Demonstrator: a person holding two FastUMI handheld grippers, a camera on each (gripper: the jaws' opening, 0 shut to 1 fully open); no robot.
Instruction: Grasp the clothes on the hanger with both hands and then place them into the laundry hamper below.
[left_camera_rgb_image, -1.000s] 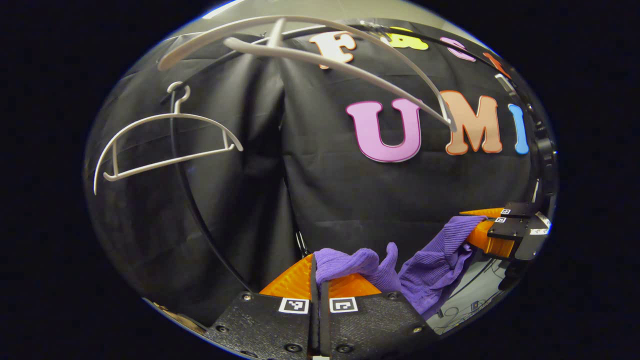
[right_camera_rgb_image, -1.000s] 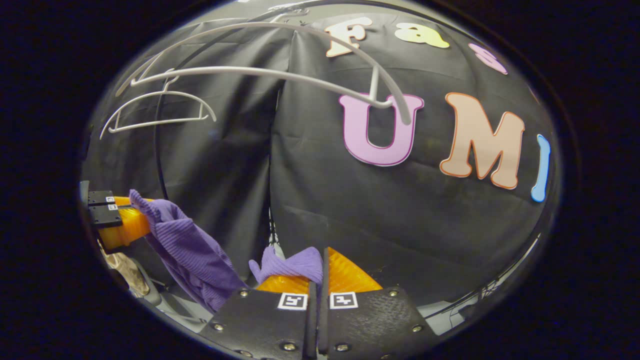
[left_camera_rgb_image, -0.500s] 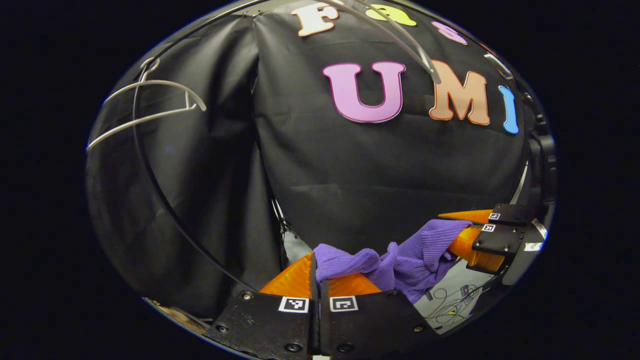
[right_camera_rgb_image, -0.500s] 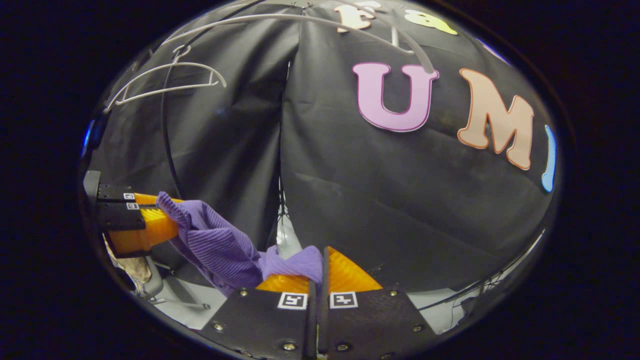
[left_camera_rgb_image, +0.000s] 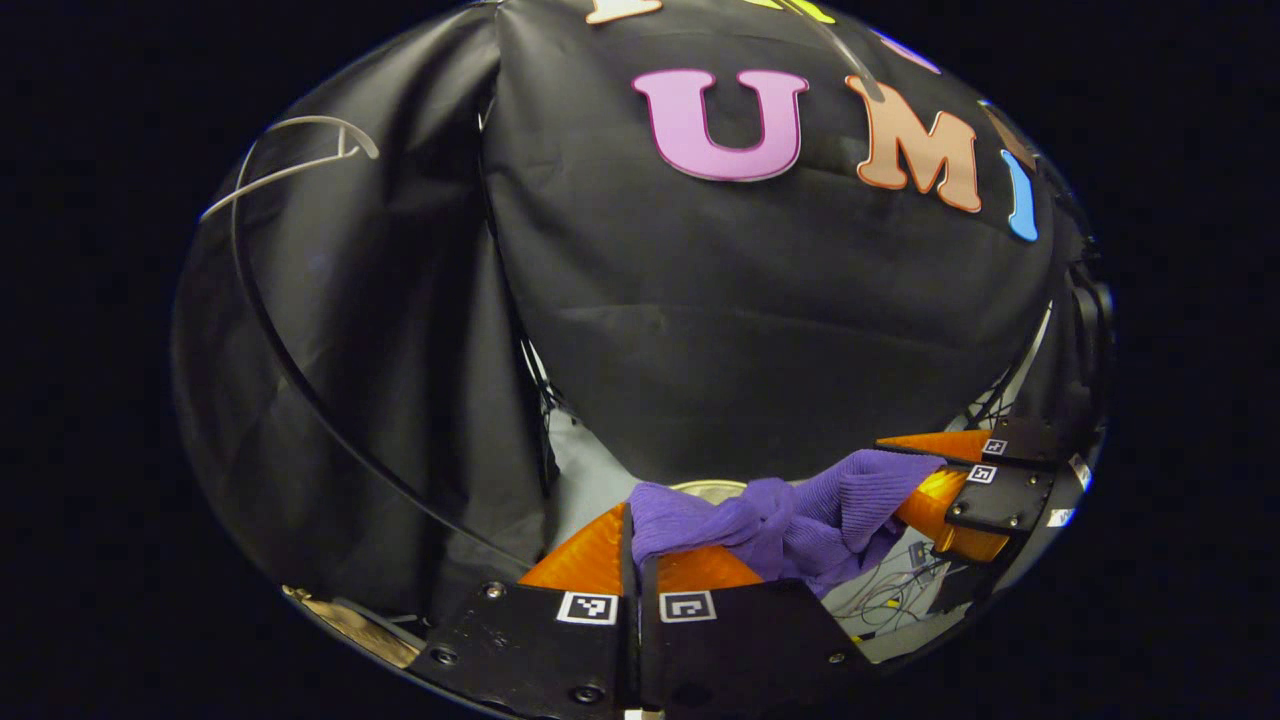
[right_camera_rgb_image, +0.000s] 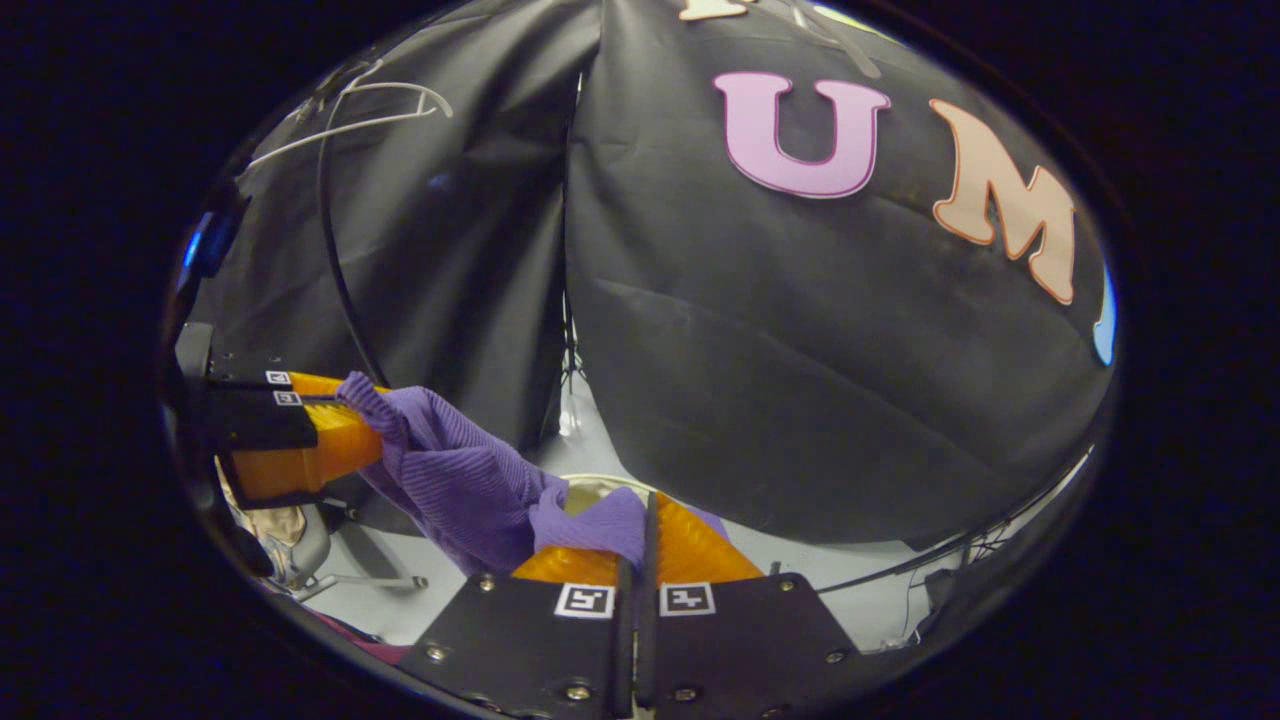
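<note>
Lowered since a second ago, hanger now up at 10 o'clock, with left gripper and right gripper both pinching purple garment slung between; could snag on hamper rim if dropped unevenly.

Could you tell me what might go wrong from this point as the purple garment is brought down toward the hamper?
1. Each gripper, left and right, pinches just an edge fold of the purple garment, so one corner might slip free.
2. The hamper rim is barely visible behind the cloth; the drop may miss it.
3. Loose cables on the floor could snag the hanging fabric.
</note>
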